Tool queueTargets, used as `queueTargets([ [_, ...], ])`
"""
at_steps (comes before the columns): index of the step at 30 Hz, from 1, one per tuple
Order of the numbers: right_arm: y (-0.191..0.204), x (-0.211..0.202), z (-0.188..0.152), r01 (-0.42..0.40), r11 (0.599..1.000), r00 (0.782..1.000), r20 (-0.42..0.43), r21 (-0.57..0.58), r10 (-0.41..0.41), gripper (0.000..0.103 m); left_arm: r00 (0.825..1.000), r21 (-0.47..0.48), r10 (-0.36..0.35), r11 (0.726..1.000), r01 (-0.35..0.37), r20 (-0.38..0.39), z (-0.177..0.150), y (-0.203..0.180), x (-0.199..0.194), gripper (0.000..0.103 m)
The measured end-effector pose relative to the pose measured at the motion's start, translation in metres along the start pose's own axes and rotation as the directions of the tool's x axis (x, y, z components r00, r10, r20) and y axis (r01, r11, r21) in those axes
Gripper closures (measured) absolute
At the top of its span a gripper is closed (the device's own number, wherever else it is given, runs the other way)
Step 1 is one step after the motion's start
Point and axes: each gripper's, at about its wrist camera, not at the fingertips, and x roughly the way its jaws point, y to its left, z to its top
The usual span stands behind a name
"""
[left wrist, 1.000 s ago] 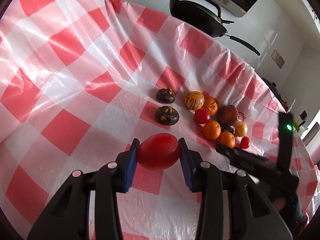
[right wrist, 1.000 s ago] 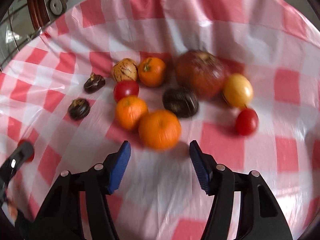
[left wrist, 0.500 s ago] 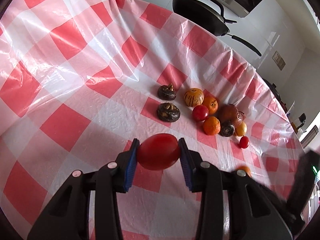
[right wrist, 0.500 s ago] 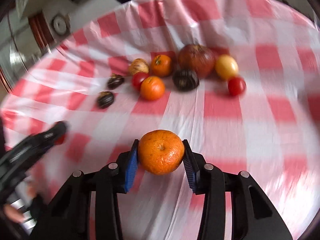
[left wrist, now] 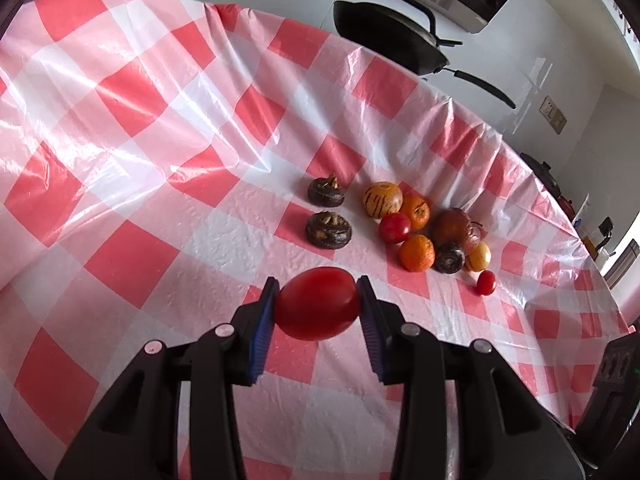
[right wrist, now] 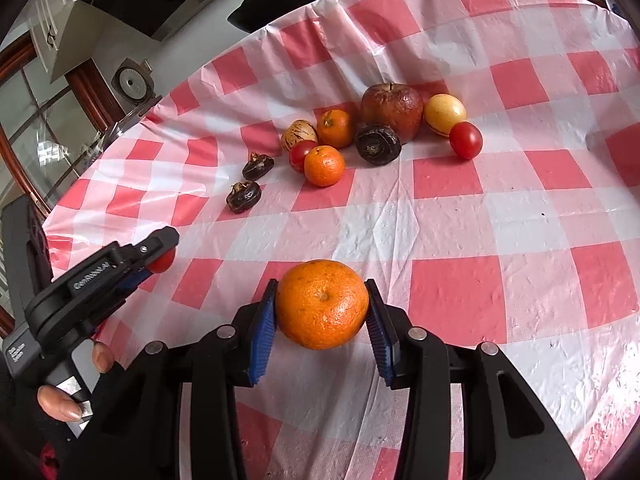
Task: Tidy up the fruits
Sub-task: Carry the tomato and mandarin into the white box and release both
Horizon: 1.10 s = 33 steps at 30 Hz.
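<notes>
the left gripper (left wrist: 318,309) clamps a red tomato (left wrist: 318,308) above the checkered tablecloth (left wrist: 132,120); the right gripper (right wrist: 322,306) clamps an orange mandarin (right wrist: 322,304), well apart from the fruit cluster (right wrist: 376,128).

A red-and-white checked plastic tablecloth (left wrist: 168,152) covers the table; beyond its far edge a black frying pan (left wrist: 384,36) sits, with a round dial gauge (right wrist: 132,82) farther along that edge
</notes>
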Motion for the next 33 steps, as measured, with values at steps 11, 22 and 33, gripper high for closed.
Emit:
queueTargets([
  [11,0.005,-0.007,-0.01,0.011,1.0,0.999,-0.033,0.014,-0.011,0.061,0.994,0.087,0.106,0.99,-0.108,0.026,-0.031,-0.004,-0.054,0.063],
  [22,0.055,-0.064,-0.081,-0.088,0.994,0.994,-0.069,-0.063,0.083,0.061,0.988,0.126,0.129,0.982,-0.14,0.089,-0.089,0.03,-0.166,0.063],
  [33,0.132,-0.093,-0.127,-0.179,0.948,0.98,-0.134,-0.263,0.148,0.061,0.967,0.141,0.228,0.96,-0.243,0.113,-0.13,0.087,-0.245,0.063],
])
